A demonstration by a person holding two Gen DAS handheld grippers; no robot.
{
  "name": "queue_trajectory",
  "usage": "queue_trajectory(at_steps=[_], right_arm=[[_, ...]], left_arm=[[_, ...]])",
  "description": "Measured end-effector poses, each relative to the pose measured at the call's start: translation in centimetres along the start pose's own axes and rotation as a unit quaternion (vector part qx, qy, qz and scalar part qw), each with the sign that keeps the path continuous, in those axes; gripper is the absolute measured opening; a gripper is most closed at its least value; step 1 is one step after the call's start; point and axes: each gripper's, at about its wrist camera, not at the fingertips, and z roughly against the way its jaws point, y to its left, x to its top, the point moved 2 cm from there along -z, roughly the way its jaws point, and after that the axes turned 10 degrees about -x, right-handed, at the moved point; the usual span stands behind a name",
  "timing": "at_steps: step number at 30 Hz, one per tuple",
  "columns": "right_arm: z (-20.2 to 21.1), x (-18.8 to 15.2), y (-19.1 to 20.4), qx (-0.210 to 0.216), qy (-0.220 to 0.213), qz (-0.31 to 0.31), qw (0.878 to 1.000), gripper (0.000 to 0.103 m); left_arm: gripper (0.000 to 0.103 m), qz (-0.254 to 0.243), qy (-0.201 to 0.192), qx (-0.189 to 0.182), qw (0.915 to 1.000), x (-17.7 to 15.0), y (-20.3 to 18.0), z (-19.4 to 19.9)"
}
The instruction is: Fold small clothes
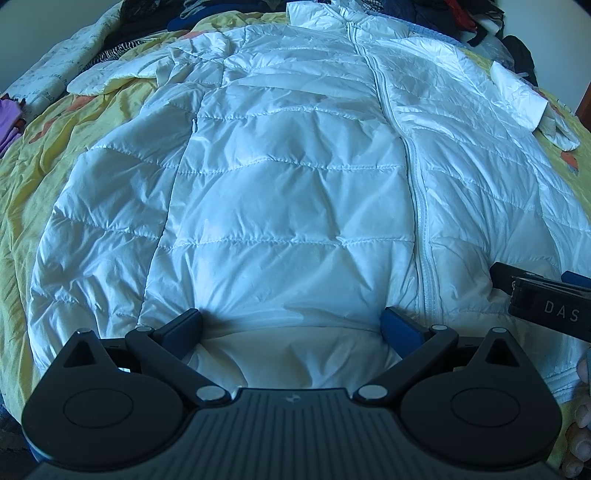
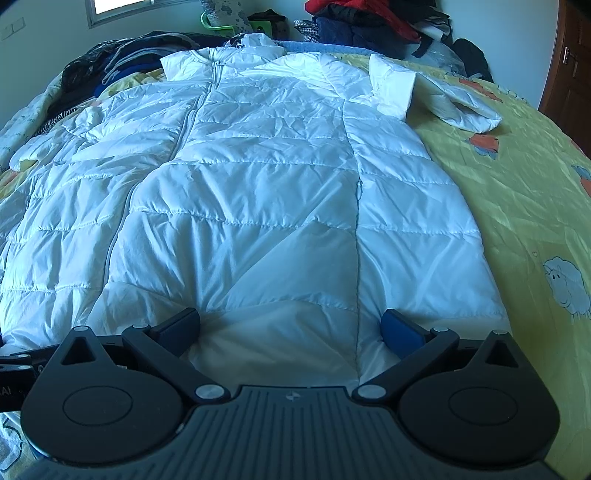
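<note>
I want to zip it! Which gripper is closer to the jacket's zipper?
Left. The left gripper sits just beside the zipper; the right gripper is farther along the hem.

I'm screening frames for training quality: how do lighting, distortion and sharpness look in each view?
Left wrist: strong fisheye bulge, bluish cast on the white jacket, sharp quilting, dark corner vignette. Right wrist: same bulge and cast, a bright window blown out at top left, the bedspread evenly lit, no motion blur.

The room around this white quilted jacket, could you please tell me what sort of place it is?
Most likely a bedroom: the white quilted jacket lies on a bed with a yellow cartoon-print bedspread, piles of dark clothes sit behind it, and a brown wooden door stands nearby.
</note>
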Motion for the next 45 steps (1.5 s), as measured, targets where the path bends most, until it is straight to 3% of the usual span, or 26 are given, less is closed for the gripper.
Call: queue_trajectory(at_steps=[13, 25, 30, 34, 37, 39, 43, 45], right_arm=[[-0.2, 0.3, 0.0, 0.003, 0.007, 0.004, 1.000, 0.102], [-0.7, 0.8, 0.4, -0.001, 0.008, 0.025, 1.000, 0.102], [-0.3, 1.8, 0.2, 0.003, 0.002, 0.039, 0.999, 0.103], [1.2, 4.6, -1.2, 0.059, -0.068, 0.028, 0.996, 0.103], [1.9, 8.4, -3.0, 0.152, -0.165, 0.024, 0.974, 0.103], [1.2, 12.1, -4.4, 0.211, -0.201, 0.009, 0.957, 0.103], [-3.0, 21.5, -6.3, 0.277, -0.171, -0.055, 0.944, 0.103], [-6.0, 25.9, -6.7, 0.309, -0.152, -0.083, 0.935, 0.102]], left_arm=[[0.103, 0.015, 0.007, -0.009, 0.9998, 1.2, 0.4, 0.1], [0.103, -0.013, -0.043, 0.000, 0.9990, 4.5, 0.2, 0.8], [0.103, -0.036, -0.091, 0.005, 0.9952, 6.5, 0.6, 1.4], [0.103, -0.051, -0.155, 0.022, 0.9863, 9.6, 1.8, 1.2], [0.103, -0.053, -0.195, 0.034, 0.9789, 12.5, 2.8, 0.2], [0.103, -0.050, -0.214, 0.024, 0.9753, 14.5, 3.3, -0.8], [0.103, -0.034, -0.226, 0.016, 0.9735, 17.9, 3.9, -3.3], [0.103, -0.028, -0.230, -0.016, 0.9727, 20.3, 4.2, -3.9]])
